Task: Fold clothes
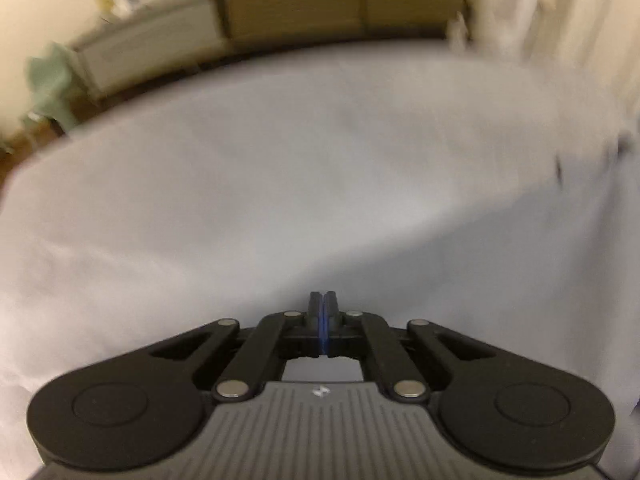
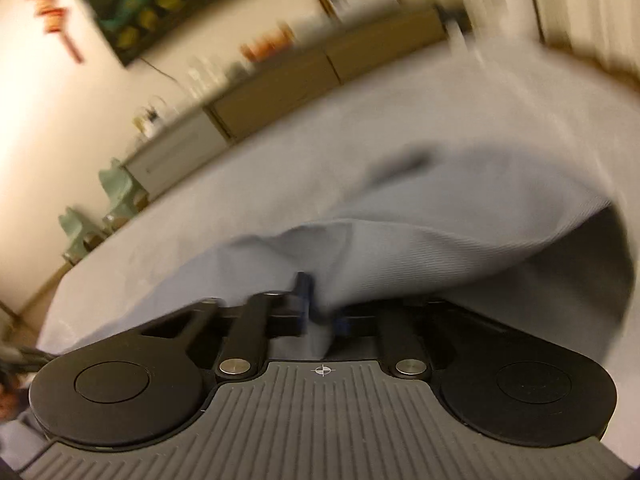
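Note:
A pale grey-blue garment (image 2: 440,232) hangs in a bunched fold in the right wrist view. My right gripper (image 2: 320,296) is shut on its edge; the cloth drapes over the right finger and hides it, while the left finger (image 2: 302,284) shows. In the left wrist view my left gripper (image 1: 323,304) is shut, its two fingers pressed together with no cloth visible between them, low over the light grey covered surface (image 1: 280,180). A paler sweep of cloth (image 1: 520,288) rises to the right of it. Both views are blurred.
Beyond the covered surface (image 2: 240,200) a wooden sideboard (image 1: 340,12) and a white cabinet (image 1: 152,48) line the wall. Pale green chairs (image 2: 120,192) stand at the far left. Light curtains (image 1: 560,12) hang at the right. A dark picture (image 2: 160,4) hangs on the wall.

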Demonstrator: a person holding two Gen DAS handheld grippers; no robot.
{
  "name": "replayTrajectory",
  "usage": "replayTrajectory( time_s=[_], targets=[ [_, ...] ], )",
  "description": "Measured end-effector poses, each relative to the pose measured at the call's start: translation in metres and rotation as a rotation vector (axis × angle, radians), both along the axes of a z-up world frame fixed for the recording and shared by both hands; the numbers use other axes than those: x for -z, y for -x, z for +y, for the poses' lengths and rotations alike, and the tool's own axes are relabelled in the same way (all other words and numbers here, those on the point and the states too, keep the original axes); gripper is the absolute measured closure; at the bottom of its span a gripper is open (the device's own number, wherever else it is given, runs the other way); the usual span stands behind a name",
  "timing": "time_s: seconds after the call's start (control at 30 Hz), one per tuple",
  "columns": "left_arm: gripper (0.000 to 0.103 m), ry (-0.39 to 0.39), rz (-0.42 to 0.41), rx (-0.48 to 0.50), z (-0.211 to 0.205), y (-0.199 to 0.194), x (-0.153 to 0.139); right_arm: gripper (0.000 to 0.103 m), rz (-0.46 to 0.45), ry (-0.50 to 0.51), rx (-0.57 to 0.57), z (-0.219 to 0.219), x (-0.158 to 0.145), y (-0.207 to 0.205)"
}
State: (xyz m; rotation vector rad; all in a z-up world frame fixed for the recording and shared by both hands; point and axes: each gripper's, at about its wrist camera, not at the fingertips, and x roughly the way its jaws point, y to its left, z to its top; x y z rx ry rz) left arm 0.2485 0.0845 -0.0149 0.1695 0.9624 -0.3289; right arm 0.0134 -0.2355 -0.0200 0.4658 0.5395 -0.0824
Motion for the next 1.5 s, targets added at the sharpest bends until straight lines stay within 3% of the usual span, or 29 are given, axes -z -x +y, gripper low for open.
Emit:
replayTrajectory(
  time_s=[0.1, 0.13, 0.17, 0.23, 0.27, 0.3, 0.37, 0.4, 0.43, 0.47, 0.57, 0.73, 0.9, 1.03, 1.13, 1.17, 1.2, 1.23, 1.3, 1.37, 1.4, 1.5],
  targets=[
    [0.103, 0.218, -0.179, -0.074, 0.047, 0.034, -0.064, 0.101, -0.351, 0.144, 0.042, 0.007, -0.055, 0.045],
    [0.103, 0.292, -0.236, -0.089, 0.064, 0.05, -0.085, 0.101, -0.369, 0.179, 0.078, 0.006, -0.065, 0.057],
    [0.103, 0.34, -0.24, -0.086, 0.077, 0.066, -0.095, 0.101, -0.321, 0.187, 0.131, -0.002, -0.064, 0.064],
    [0.097, 0.355, -0.183, -0.08, 0.093, 0.087, -0.094, 0.099, -0.152, 0.179, 0.243, -0.023, -0.047, 0.07],
    [0.087, 0.33, -0.162, -0.093, 0.099, 0.093, -0.088, 0.089, -0.026, 0.149, 0.292, -0.034, -0.03, 0.068],
    [0.073, 0.299, -0.152, -0.121, 0.107, 0.097, -0.081, 0.089, 0.103, 0.109, 0.337, -0.044, -0.013, 0.065],
    [0.052, 0.294, -0.141, -0.218, 0.131, 0.097, -0.064, 0.083, 0.086, 0.099, 0.346, -0.037, -0.016, 0.071],
    [0.045, 0.308, -0.134, -0.265, 0.144, 0.096, -0.056, 0.054, 0.033, 0.143, 0.306, -0.018, -0.03, 0.073],
    [0.043, 0.307, -0.122, -0.302, 0.155, 0.093, -0.048, 0.035, -0.031, 0.193, 0.231, 0.008, -0.044, 0.07],
    [0.042, 0.305, -0.109, -0.339, 0.166, 0.089, -0.039, 0.003, -0.096, 0.237, 0.147, 0.035, -0.058, 0.067],
    [0.04, 0.368, -0.087, -0.442, 0.202, 0.088, -0.021, 0.001, -0.189, 0.316, -0.205, 0.12, -0.084, 0.033],
    [0.036, 0.515, -0.052, -0.509, 0.242, 0.103, -0.009, 0.001, -0.059, 0.38, -0.749, 0.272, -0.069, -0.08],
    [0.024, 0.565, -0.125, -0.5, 0.246, 0.106, -0.024, 0.001, 0.152, 0.466, -1.075, 0.397, -0.009, -0.183],
    [0.023, 0.614, -0.129, -0.497, 0.238, 0.096, -0.026, 0.001, 0.263, 0.516, -1.204, 0.448, 0.031, -0.217],
    [0.023, 0.641, -0.144, -0.478, 0.236, 0.096, -0.03, 0.013, 0.317, 0.52, -1.258, 0.467, 0.043, -0.234],
    [0.023, 0.642, -0.153, -0.471, 0.236, 0.097, -0.032, 0.031, 0.313, 0.522, -1.265, 0.471, 0.041, -0.236],
    [0.023, 0.643, -0.161, -0.463, 0.236, 0.098, -0.034, 0.089, 0.317, 0.529, -1.276, 0.476, 0.036, -0.237],
    [0.023, 0.641, -0.172, -0.464, 0.237, 0.099, -0.035, 0.1, 0.308, 0.554, -1.276, 0.479, 0.028, -0.235],
    [0.023, 0.637, -0.19, -0.476, 0.24, 0.103, -0.038, 0.101, 0.277, 0.619, -1.266, 0.484, 0.011, -0.229],
    [0.023, 0.644, -0.203, -0.501, 0.246, 0.108, -0.04, 0.103, 0.165, 0.651, -1.24, 0.485, -0.026, -0.219],
    [0.023, 0.653, -0.21, -0.516, 0.249, 0.111, -0.042, 0.103, 0.066, 0.643, -1.212, 0.48, -0.055, -0.21],
    [0.023, 0.683, -0.318, -0.584, 0.263, 0.128, -0.056, 0.103, -0.356, 0.595, -1.107, 0.444, -0.155, -0.157]
  ],
)
